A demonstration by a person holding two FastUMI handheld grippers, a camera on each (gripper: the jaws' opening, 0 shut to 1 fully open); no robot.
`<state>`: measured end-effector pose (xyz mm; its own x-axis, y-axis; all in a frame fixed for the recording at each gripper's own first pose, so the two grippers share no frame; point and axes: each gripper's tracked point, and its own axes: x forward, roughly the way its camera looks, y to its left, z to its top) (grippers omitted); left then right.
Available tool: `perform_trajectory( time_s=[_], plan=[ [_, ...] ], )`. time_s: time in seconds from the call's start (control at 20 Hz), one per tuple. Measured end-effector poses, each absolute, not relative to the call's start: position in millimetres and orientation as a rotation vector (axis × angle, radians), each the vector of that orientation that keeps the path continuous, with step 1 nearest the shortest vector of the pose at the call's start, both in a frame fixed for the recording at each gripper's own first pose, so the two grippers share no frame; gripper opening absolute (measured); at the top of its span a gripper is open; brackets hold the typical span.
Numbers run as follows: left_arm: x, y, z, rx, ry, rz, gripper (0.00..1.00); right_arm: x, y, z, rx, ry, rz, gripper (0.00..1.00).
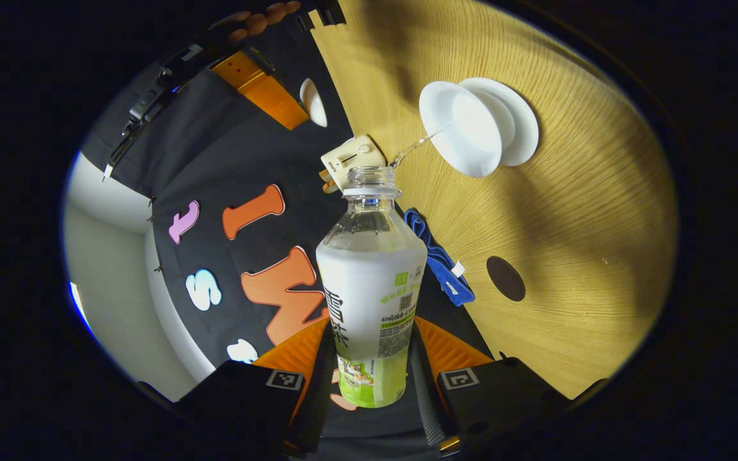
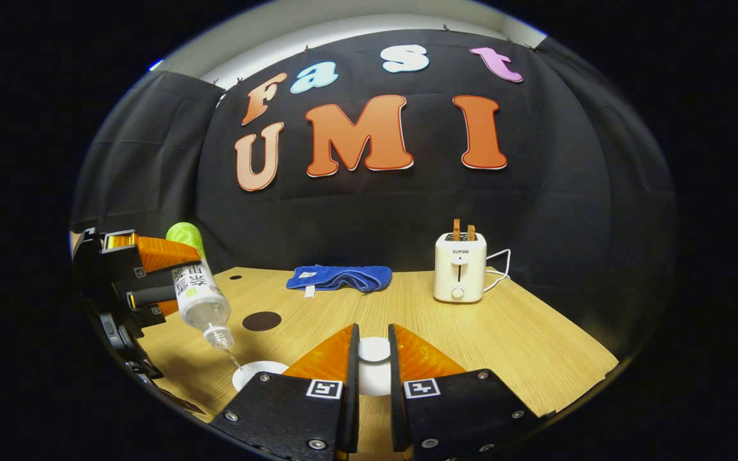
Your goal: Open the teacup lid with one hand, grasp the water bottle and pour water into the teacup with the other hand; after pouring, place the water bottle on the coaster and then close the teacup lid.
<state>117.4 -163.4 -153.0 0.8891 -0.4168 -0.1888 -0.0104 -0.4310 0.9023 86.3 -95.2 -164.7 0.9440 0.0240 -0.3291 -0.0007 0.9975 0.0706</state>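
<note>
the left gripper [image 1: 369, 378] clamps the clear plastic water bottle with a white-green label [image 1: 372, 288], tilted mouth-down, a thin stream falling into the white teacup [image 2: 259, 373]. beside the teacup, the right gripper [image 2: 373, 358] pinches the white round lid [image 2: 374, 351]. the dark round coaster [image 2: 262, 321] lies beyond the teacup.

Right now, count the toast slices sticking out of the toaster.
2. The left slice and the right slice stand side by side in the top slots of the toaster, at the back right of the table. Any slice sunk lower would be hidden.
</note>
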Motion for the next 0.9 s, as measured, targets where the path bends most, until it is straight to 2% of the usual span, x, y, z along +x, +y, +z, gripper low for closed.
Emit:
perform_trajectory(
  time_s=[0.05,0.1,0.15,0.5,0.75,0.85,0.9],
  plan=[
    [117.9,-165.4,-152.7,1.981,-0.318,-0.47,0.63,85.5,-94.7,-163.7,0.066,0.334,0.015,0.2],
    [119.3,-166.0,-151.8,1.987,-0.323,-0.471,0.6,85.9,-94.7,-164.0,0.064,0.333,0.018,0.2],
    [119.6,-167.1,-152.7,1.993,-0.328,-0.472,0.63,85.4,-94.5,-164.3,0.063,0.333,0.018,0.2],
    [121.3,-167.1,-151.5,2.037,-0.371,-0.458,0.6,84.5,-97.8,-165.3,0.063,0.333,0.012,0.2],
    [121.3,-165.0,-155.7,2.041,-0.374,-0.456,0.63,82.3,-94.9,-166.2,0.058,0.339,0.024,0.2],
    [117.4,-164.8,-157.7,2.023,-0.368,-0.459,0.6,82.1,-91.4,-167.6,0.06,0.345,0.034,0.2],
    [114.5,-164.9,-159.6,2.013,-0.363,-0.464,0.63,81.8,-90.9,-167.7,0.06,0.346,0.036,0.2]
  ],
)
